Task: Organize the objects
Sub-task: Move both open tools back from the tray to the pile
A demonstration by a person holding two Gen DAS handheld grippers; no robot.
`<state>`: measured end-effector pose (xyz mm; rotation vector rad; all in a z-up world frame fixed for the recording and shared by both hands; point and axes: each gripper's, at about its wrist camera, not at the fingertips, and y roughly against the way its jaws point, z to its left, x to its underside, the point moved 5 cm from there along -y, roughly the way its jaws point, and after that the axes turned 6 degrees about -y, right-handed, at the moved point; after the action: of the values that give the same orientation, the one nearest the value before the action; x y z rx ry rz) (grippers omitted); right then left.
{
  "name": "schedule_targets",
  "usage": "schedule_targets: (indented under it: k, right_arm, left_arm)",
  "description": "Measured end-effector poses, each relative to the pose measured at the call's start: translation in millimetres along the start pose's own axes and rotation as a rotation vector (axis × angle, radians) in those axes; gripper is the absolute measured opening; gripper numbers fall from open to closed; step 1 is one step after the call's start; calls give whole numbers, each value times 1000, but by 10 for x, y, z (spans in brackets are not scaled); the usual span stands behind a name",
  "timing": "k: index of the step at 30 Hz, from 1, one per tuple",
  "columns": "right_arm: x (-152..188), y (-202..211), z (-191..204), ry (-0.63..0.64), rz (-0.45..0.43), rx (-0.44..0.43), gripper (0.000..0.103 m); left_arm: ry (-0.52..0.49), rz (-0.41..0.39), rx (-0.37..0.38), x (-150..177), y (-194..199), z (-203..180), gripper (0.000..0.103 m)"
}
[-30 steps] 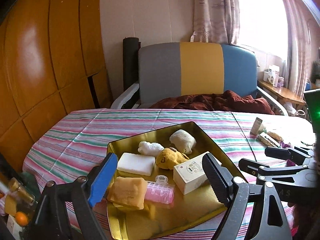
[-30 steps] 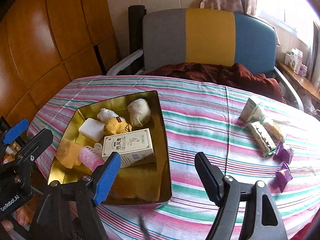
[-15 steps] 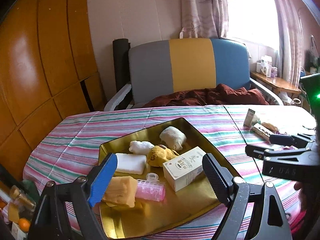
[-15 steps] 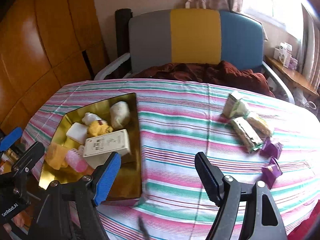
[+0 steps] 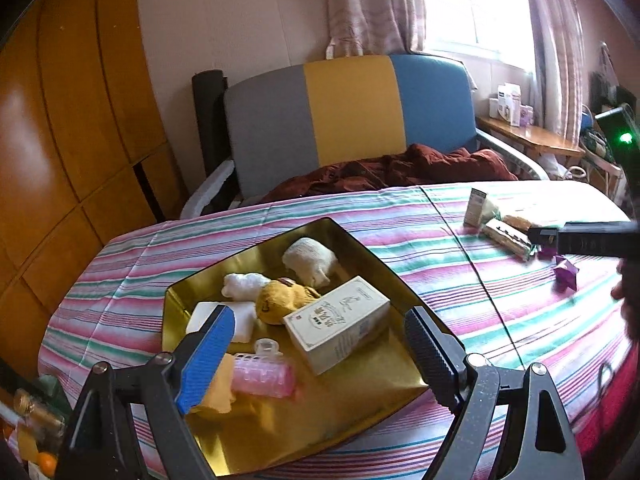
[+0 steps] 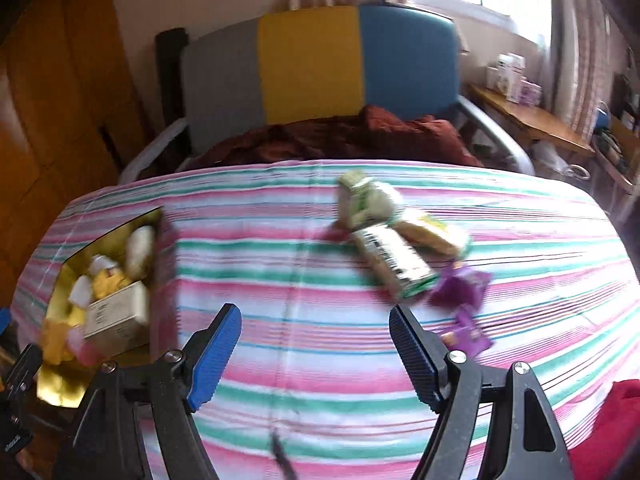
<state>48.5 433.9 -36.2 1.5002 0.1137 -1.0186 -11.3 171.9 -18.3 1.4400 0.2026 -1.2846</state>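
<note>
both tools point(image 5: 316, 348) point(image 6: 316, 344) agape above striped cloth point(image 6: 320, 280)

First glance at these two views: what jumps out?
The gold tray on the left of the striped tablecloth, crowded with a cream box, a yellow plush and a pink roller. On the cloth's right lies a loose cluster of snack packets and purple wrappers. Behind the table stands a grey, yellow and blue chair.
</note>
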Motion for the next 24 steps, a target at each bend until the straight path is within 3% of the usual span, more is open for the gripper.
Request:
schedule_targets:
  k: [10, 17, 24]
  right_arm:
    - [-246, -265, -985, -130, 7, 149, 78]
    - [-106, -397, -1684, -483, 63, 99, 78]
    - [35, -423, -2007, -669, 100, 78, 81]
  left_arm:
    - [-56, 23, 28, -56, -123, -242, 87]
    - [-108, 50, 112, -152, -270, -601, 87]
    - [-167, 70, 221, -270, -413, -1089, 87]
